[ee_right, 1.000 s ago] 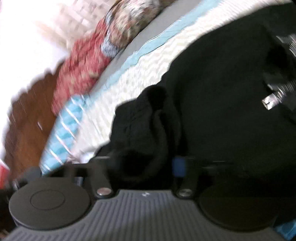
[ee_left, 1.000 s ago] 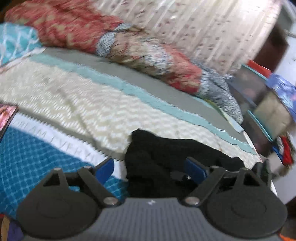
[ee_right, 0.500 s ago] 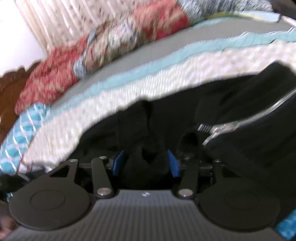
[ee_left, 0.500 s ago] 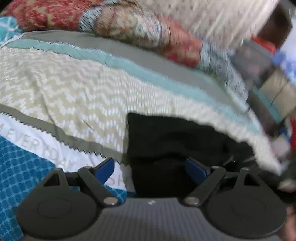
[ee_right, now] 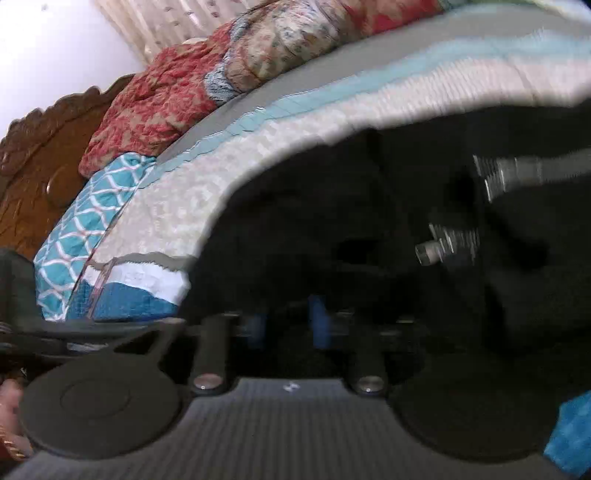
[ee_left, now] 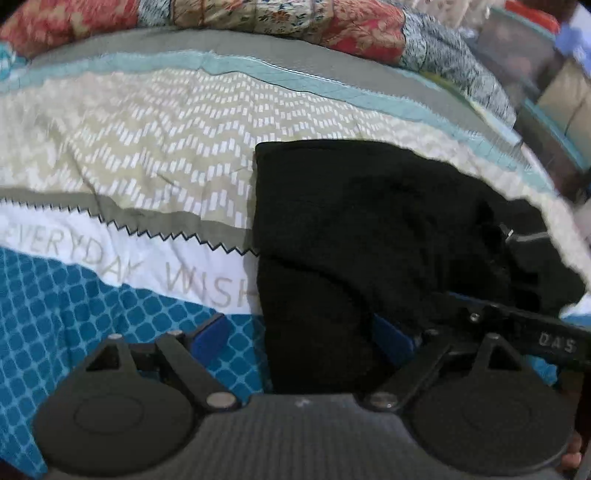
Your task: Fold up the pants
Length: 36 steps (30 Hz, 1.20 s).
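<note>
The black pants [ee_left: 354, 229] lie folded on the patterned bedspread [ee_left: 147, 155], their left edge straight. My left gripper [ee_left: 301, 338] is open and low over the near end of the pants; its left finger is over the blue sheet and its right finger lies against the black cloth. The other gripper's arm [ee_left: 517, 325] reaches in from the right. In the right wrist view the pants [ee_right: 369, 229] fill most of the frame, with a zipper [ee_right: 461, 236] at the right. My right gripper [ee_right: 288, 325] has its blue pads close together around a fold of black cloth.
A rolled red and floral quilt [ee_left: 258, 18] lies along the far side of the bed. A carved wooden headboard [ee_right: 37, 155] and a teal patterned pillow [ee_right: 88, 214] are at the left in the right wrist view. Boxes and clutter [ee_left: 546, 74] stand beyond the bed's right edge.
The left gripper has come closer and lower over the pants, staying open. The right gripper's pads have drawn closer together on the cloth as it swung level with the bed.
</note>
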Tool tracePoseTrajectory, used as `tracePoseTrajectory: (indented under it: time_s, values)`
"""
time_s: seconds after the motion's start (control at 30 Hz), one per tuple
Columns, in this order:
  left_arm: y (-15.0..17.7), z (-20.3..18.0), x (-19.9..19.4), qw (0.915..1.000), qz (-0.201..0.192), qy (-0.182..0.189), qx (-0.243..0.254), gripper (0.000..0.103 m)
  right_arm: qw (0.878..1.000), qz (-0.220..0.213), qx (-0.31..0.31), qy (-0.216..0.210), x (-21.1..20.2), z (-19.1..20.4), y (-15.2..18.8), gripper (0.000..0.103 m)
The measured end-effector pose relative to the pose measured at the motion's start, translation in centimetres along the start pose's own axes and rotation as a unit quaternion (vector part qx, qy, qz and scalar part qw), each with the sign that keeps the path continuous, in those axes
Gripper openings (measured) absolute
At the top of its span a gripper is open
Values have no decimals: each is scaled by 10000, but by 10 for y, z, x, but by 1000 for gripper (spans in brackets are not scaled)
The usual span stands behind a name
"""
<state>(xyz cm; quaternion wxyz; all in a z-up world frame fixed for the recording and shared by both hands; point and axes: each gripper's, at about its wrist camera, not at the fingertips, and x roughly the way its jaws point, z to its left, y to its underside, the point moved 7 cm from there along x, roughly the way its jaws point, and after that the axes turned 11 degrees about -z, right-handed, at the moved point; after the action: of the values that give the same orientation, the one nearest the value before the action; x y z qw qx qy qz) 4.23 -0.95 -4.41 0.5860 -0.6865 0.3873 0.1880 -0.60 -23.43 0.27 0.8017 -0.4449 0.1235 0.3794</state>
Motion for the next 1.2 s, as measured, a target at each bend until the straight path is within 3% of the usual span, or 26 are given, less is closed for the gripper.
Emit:
tracePoseTrajectory:
  time_s: [0.03, 0.1, 0.17, 0.2, 0.23, 0.33, 0.4, 0.47, 0.57, 0.6, 0.63, 0.73, 0.83, 0.97, 1.1, 1.13, 1.17, 1.2]
  values:
    - [0, -3, 0, 9999, -26, -78, 106, 91, 9997, -37, 253, -48, -2, -4, -2, 18]
    - [-4, -6, -4, 9997, -39, -126, 210, 90, 9997, -113, 198, -94, -12, 2, -14, 21]
    - [-14, -5, -16, 9994, -141, -75, 297, 89, 9977, -641, 166, -172, -44, 5, -35, 24]
    - [-20, -2, -26, 9990, -275, -78, 330, 89, 9944, -1029, 217, -100, -63, 0, -48, 36]
    - [-25, 0, -35, 9986, -407, -82, 338, 89, 9901, -1384, 246, 50, -82, -10, -59, 51]
    - [-43, 12, -61, 9973, -720, -74, 125, 90, 9614, -2425, 63, 1301, -141, -68, -84, 65]
    - [-55, 18, -69, 9967, -800, -15, -110, 90, 9423, -2593, 153, 2113, -163, -112, -86, 67]
    - [-67, 16, -68, 9962, -796, 152, -303, 90, 9321, -2633, 499, 2438, -174, -148, -81, 67]
    - [-81, -1, -62, 9956, -748, 436, -368, 90, 9339, -2402, 967, 2466, -162, -175, -65, 70]
    - [-86, -12, -58, 9954, -698, 558, -349, 90, 9389, -2196, 1209, 2358, -152, -181, -58, 59]
    - [-90, -21, -55, 9950, -650, 676, -332, 90, 9445, -2044, 1369, 2177, -138, -173, -57, 24]
    - [-106, -51, -49, 9920, -603, 1075, -256, 91, 9551, -2142, 950, 1811, -128, -130, -67, 22]
    - [-126, -83, -45, 9876, -569, 1454, -146, 103, 9651, -2210, 56, 1402, -114, -64, -85, 22]
    - [-147, -132, -36, 9797, -380, 1947, 279, 103, 9605, -2085, -1322, 1286, -87, 2, -87, 22]
    - [-144, -164, -6, 9718, 278, 2291, 479, 103, 9518, -1968, -2049, 1154, -67, 35, -77, 22]
    - [-141, -166, 2, 9721, 358, 2272, 462, 100, 9529, -1942, -2068, 1073, -73, 32, -75, 22]
    - [-138, -166, 6, 9731, 371, 2218, 501, 75, 9544, -1893, -2090, 983, -70, 37, -72, 22]
    - [-134, -165, 11, 9748, 381, 2091, 680, 33, 9550, -1837, -2149, 898, -67, 44, -67, 22]
